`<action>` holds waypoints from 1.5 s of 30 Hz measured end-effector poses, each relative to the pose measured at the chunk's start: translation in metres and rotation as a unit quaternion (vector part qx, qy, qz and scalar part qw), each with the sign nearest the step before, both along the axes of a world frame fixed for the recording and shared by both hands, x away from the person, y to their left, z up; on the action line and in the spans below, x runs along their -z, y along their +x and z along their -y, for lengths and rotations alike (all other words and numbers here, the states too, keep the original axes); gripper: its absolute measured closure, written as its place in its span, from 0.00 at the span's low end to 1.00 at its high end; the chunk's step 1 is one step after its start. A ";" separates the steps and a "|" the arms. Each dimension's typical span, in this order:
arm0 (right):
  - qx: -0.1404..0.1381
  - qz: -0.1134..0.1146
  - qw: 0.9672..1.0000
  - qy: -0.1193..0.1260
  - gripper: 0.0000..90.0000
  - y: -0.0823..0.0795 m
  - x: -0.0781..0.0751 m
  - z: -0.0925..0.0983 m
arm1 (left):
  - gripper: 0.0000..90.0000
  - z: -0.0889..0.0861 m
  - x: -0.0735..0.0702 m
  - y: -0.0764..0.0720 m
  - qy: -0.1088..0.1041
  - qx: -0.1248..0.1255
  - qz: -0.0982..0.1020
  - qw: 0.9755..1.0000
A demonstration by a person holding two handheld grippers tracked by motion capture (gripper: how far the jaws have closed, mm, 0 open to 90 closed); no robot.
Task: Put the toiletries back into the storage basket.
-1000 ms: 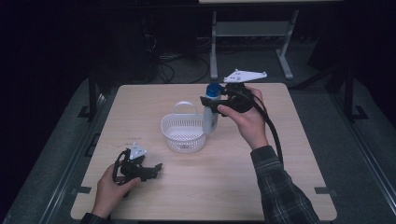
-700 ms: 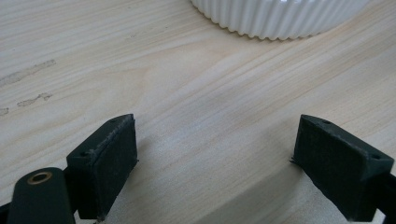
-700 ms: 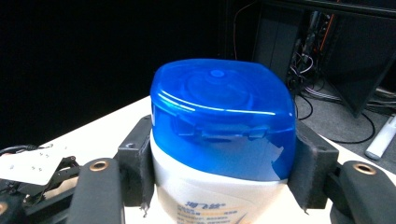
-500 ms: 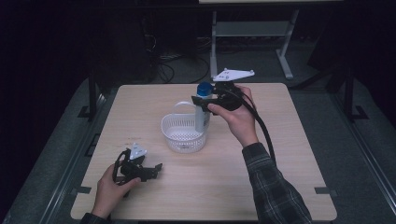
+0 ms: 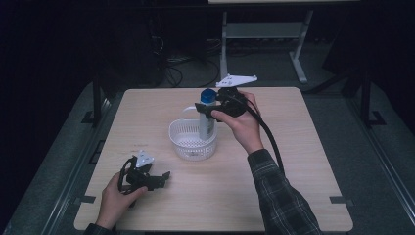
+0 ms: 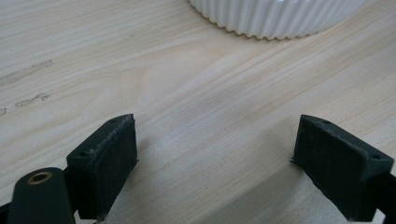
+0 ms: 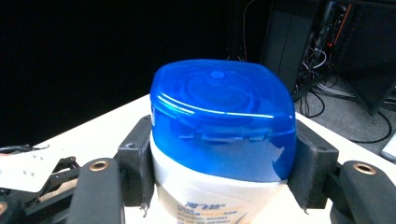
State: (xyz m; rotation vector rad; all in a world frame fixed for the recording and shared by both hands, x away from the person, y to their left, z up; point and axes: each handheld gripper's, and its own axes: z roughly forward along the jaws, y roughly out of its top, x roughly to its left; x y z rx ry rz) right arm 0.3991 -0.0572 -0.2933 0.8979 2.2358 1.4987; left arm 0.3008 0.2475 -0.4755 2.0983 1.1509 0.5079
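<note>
Two handheld grippers were at work over a pale wooden table (image 5: 293, 161). The right gripper (image 5: 208, 108) was clamped on a white bottle (image 5: 206, 122) just under its blue cap (image 7: 222, 112), holding it upright above the far side of a white ribbed basket (image 5: 182, 143) near the middle of the table; whether the bottle's base touched the basket floor could not be made out from the high view. The left gripper (image 6: 215, 161) rested on the wood near the person's left hand (image 5: 115, 198), well apart from the basket, its jaws spread wide with nothing between them.

The grip sat high, on the narrow neck below the cap, so the bottle's body hung free beneath the pads; a tilt of the wrist could have let it swing or slip. If it were let go while leaning on the rim, the light basket looked liable to tip or slide, with no second gripper bracing it.

A few small blue characters showed on the bottle's white front just below the cap in the right gripper view, too cropped to read. No brand could be made out.
</note>
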 end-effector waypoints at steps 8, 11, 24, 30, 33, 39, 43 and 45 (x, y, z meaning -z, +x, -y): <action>-0.005 -0.005 1.000 -0.006 0.40 0.003 0.010 -0.002 | 0.14 0.000 0.000 -0.001 0.000 0.000 0.000 1.000; -0.006 -0.006 1.000 -0.009 0.40 0.003 0.012 -0.003 | 0.14 0.000 0.000 -0.001 0.000 0.000 0.000 1.000; -0.006 -0.015 1.000 -0.021 0.40 0.005 0.026 -0.005 | 0.14 0.000 0.000 -0.001 -0.001 -0.001 0.001 1.000; -0.008 -0.021 0.999 -0.024 0.40 0.006 0.032 -0.006 | 0.14 0.000 0.000 -0.001 -0.001 -0.001 0.001 1.000; -0.009 -0.023 0.999 -0.026 0.40 0.006 0.034 -0.006 | 0.14 0.000 0.000 -0.001 -0.001 -0.001 0.001 1.000; -0.010 -0.026 0.999 -0.029 0.40 0.007 0.039 -0.006 | 0.14 0.000 0.000 -0.001 -0.001 -0.001 0.001 1.000; -0.010 -0.031 0.999 -0.031 0.40 0.007 0.043 -0.007 | 0.14 0.000 0.000 -0.001 -0.001 -0.001 0.001 1.000; -0.010 -0.032 0.999 -0.031 0.40 0.007 0.045 -0.006 | 0.14 0.000 0.000 -0.001 -0.001 -0.001 0.001 1.000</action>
